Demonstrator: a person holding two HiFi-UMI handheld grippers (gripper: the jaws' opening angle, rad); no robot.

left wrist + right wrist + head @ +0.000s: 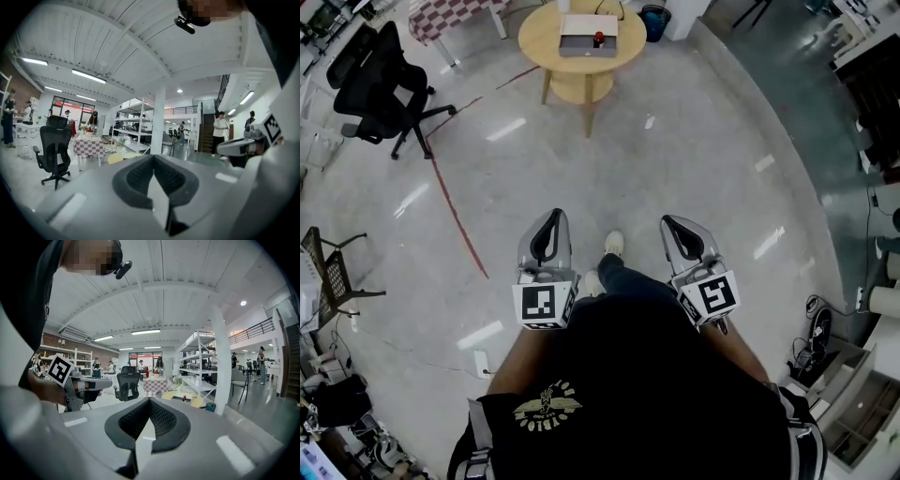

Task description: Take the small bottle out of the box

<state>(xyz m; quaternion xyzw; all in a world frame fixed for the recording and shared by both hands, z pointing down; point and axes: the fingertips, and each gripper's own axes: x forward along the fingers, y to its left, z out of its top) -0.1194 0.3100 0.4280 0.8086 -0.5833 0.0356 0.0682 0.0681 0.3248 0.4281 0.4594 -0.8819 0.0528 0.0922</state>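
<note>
My left tool (pixel 551 217) and right tool (pixel 670 223) are clenched, empty. I walk to the bench (pixel 540 47), release one, then reach into the box (pixel 579 39); the red spot is probably the bottle (pixel 599 38).

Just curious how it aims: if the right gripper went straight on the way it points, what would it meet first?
Nothing close: open floor ahead of the right gripper. Farther off, probably the checkered-cloth table, though depth is unclear.
</note>
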